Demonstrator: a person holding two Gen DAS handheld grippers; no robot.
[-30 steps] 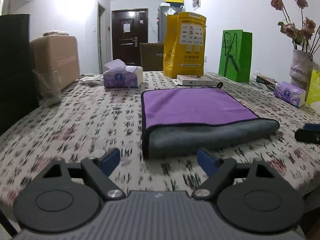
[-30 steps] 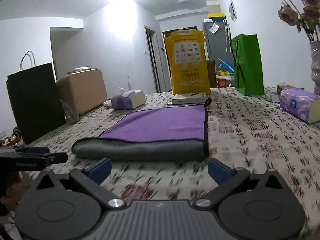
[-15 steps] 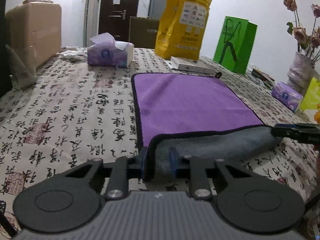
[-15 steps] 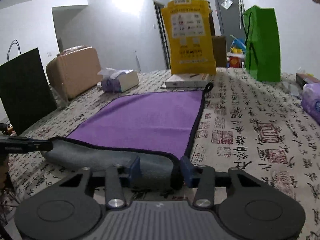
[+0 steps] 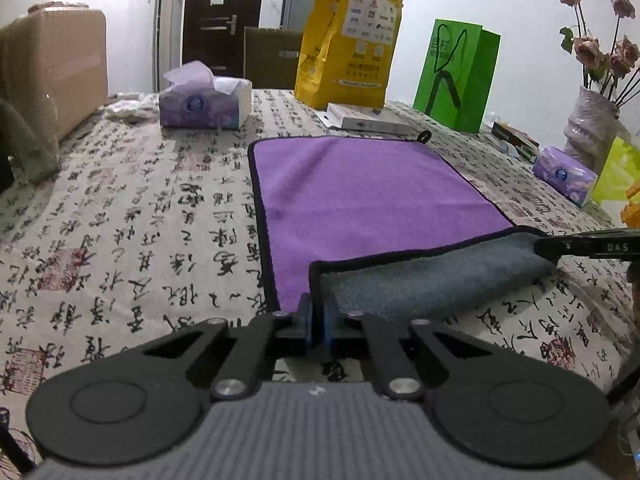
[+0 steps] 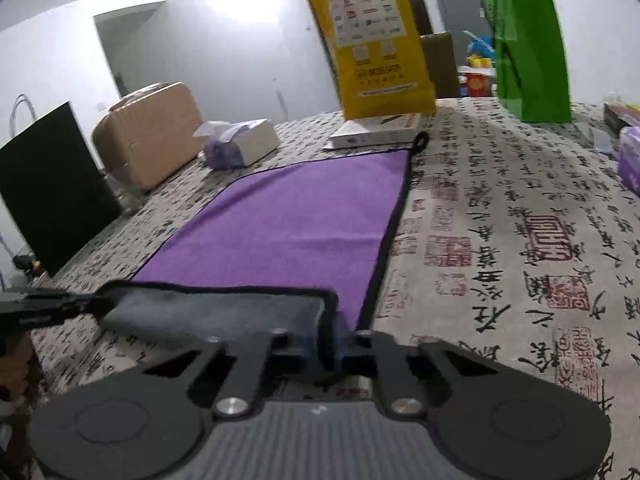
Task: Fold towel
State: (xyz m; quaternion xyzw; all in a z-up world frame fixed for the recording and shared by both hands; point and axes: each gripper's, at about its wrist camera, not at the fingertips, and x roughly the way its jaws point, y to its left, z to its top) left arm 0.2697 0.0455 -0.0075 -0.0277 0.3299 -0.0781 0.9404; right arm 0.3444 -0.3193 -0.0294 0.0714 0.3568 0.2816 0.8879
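Your left gripper (image 5: 317,322) is pinched tight on the near-left corner of the towel (image 5: 360,196), black trim running right between the blue pads. Your right gripper (image 6: 329,346) is clamped the same way on the near-right corner, and its tip also shows at the right edge of the left wrist view, on the grey fold. Between the two grips the near edge is turned back, grey underside up, forming a band across the front. The rest of the towel lies flat, purple side up, stretching away from you, hanging loop (image 6: 421,141) at the far right corner.

Just past the far edge: a flat white box (image 5: 370,120), and behind it the tall yellow bag (image 5: 348,36). Green bag (image 5: 456,74) stands right of that. Tissue box (image 5: 204,100) sits far left of the towel, well apart from it. A second tissue pack (image 5: 564,174) is off to the right, near the vase with flowers (image 5: 588,128). Tan case (image 6: 150,132) and a black bag (image 6: 48,188) line the left side.

All on a table under a calligraphy-print cloth (image 5: 140,220). White walls, dark door (image 5: 220,16) at the back
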